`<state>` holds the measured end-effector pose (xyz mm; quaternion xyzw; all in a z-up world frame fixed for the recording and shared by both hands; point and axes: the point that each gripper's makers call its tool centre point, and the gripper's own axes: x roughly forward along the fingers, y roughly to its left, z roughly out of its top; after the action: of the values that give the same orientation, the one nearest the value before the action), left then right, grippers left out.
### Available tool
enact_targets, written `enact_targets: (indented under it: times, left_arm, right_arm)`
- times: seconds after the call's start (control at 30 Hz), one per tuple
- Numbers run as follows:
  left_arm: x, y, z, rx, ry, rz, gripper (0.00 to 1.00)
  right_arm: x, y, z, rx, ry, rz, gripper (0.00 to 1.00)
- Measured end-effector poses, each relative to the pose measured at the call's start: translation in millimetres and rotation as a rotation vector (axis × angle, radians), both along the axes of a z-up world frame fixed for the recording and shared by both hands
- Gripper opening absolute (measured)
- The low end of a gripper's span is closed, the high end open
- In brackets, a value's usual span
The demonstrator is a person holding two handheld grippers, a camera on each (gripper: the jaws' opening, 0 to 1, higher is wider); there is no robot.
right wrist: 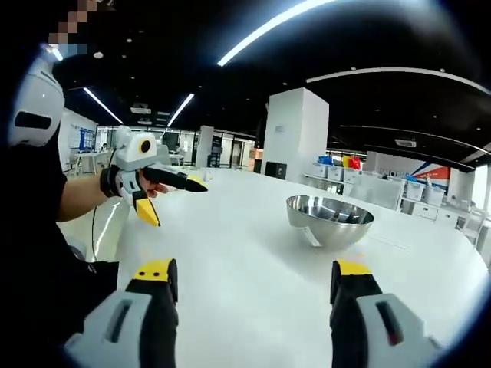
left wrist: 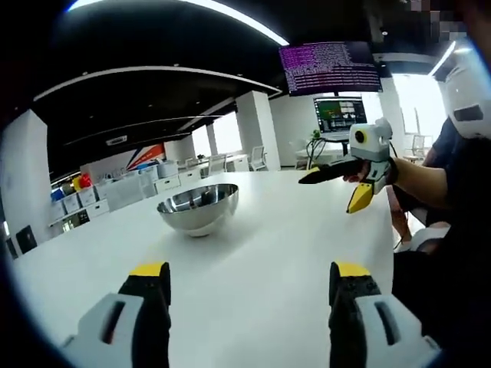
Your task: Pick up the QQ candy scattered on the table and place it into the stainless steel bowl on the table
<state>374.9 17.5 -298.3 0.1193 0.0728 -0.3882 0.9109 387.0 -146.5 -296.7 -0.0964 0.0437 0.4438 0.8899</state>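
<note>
The white table (left wrist: 253, 253) spreads wide in both views. The stainless steel bowl (left wrist: 199, 207) sits upright on it, and in the right gripper view a small pale candy packet (right wrist: 310, 237) leans against the bowl's near side (too small to read). The left gripper (left wrist: 245, 285) hovers short of the bowl, jaws spread, grasping nothing. The right gripper (right wrist: 249, 285) is likewise released, held over the table near the bowl.

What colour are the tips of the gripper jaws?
Yellow, on black jaws. It shows best in the right gripper view, on the right gripper; the left gripper has them too.
</note>
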Motion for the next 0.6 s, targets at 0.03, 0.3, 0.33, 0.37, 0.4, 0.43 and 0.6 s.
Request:
enact_targets:
  times: [0.03, 0.3, 0.33, 0.37, 0.4, 0.43, 0.6]
  left_arm:
    - [-0.8, -0.4, -1.1, 0.002, 0.002, -0.002, 0.85]
    - [-3.0, -7.4, -0.8, 0.016, -0.007, -0.021, 0.85]
    - [-2.9, -8.4, -0.5, 0.017, -0.008, -0.021, 0.85]
    - [-2.9, -9.0, -0.7, 0.020, -0.006, -0.022, 0.85]
    - [-3.0, -9.5, -0.8, 0.023, -0.006, -0.022, 0.85]
    - [-3.0, -9.9, -0.8, 0.024, -0.007, -0.022, 0.85]
    - [-4.5, -12.7, -3.3, 0.035, -0.008, -0.032, 0.85]
  right_arm:
    - [0.1, -0.8, -1.2, -0.001, 0.003, -0.003, 0.78]
    - [0.1, -4.0, -6.4, -0.021, -0.001, -0.014, 0.77]
    - [-0.4, -3.9, -7.1, -0.022, 0.001, -0.011, 0.77]
    - [-1.1, -3.5, -7.8, -0.021, 0.004, -0.007, 0.77]
    - [-1.2, -3.6, -8.6, -0.023, 0.004, -0.008, 0.77]
    - [-1.3, -3.8, -9.4, -0.028, 0.002, -0.008, 0.77]
    - [-2.3, -3.7, -9.9, -0.034, -0.007, -0.003, 0.75]
